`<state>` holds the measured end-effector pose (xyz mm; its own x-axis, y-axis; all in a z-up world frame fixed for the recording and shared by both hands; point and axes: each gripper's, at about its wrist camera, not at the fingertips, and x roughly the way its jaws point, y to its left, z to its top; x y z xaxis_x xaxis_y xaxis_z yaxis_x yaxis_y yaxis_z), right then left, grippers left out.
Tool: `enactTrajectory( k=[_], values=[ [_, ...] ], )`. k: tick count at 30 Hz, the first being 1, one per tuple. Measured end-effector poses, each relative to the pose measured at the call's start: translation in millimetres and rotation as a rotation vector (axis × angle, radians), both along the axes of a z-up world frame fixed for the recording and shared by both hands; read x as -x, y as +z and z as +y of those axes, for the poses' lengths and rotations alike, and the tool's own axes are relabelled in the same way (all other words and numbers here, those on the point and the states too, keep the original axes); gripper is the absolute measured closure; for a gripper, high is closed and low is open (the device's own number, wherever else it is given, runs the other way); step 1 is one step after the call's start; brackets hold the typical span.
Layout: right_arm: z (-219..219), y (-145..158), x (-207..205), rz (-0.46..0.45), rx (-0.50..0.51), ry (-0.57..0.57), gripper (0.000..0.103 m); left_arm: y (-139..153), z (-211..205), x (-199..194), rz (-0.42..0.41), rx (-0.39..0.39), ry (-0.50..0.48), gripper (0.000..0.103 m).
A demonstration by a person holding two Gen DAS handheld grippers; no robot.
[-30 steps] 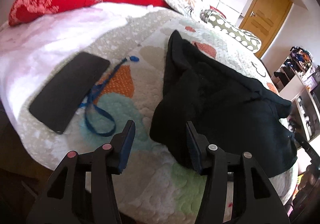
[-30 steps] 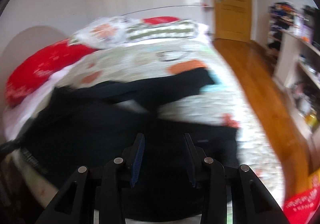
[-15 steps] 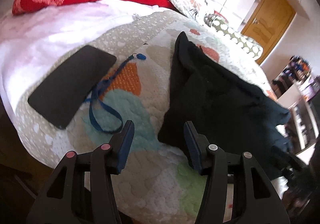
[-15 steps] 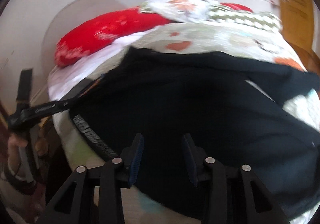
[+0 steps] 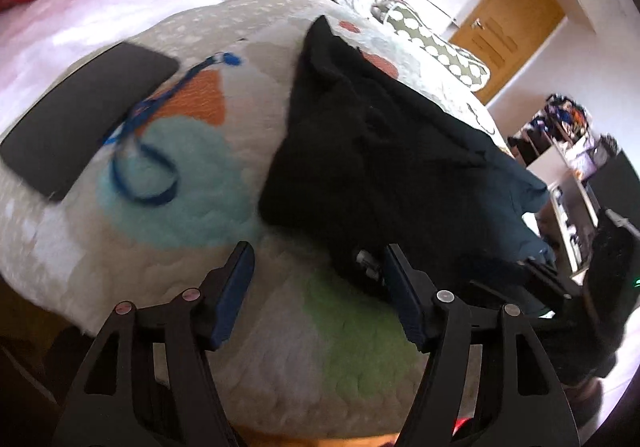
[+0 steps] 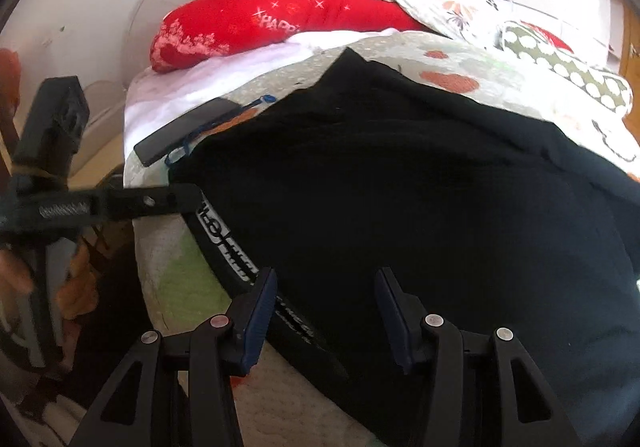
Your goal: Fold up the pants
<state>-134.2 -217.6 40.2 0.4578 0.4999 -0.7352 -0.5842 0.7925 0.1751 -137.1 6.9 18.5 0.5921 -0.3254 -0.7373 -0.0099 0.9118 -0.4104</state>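
Black pants lie spread on the quilted bed, also filling the right wrist view, with their lettered waistband at the near bed edge. My left gripper is open, its right finger beside the pants' near corner, nothing between the jaws. It shows from the side in the right wrist view, reaching to the waistband end. My right gripper is open, hovering over the waistband edge.
A black phone with a blue lanyard lies left of the pants. Red pillow and patterned pillows sit at the bed's head. A wooden door and cluttered shelves stand to the right.
The right gripper swung left and now faces the waistband and bed head. The left gripper moved closer to the pants' near corner. Both stayed open.
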Motion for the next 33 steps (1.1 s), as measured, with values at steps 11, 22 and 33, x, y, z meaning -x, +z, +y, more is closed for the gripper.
enactTrajectory(
  k=[11, 22, 33],
  values=[
    [-19.3, -1.9, -10.2, 0.029, -0.006, -0.058, 0.052, 42.7, 38.8, -14.6, -0.159, -0.047, 0.117, 0.037],
    [-39.8, 54.9, -76.1, -0.134, 0.053, -0.124, 0.05, 52.8, 33.1, -128.0, -0.074, -0.14, 0.03, 0.017],
    [-91.1, 42.0, -168.4, -0.036, 0.107, -0.186, 0.047, 12.9, -17.1, -242.4, 0.02, -0.431, -0.199, 0.017]
  ],
)
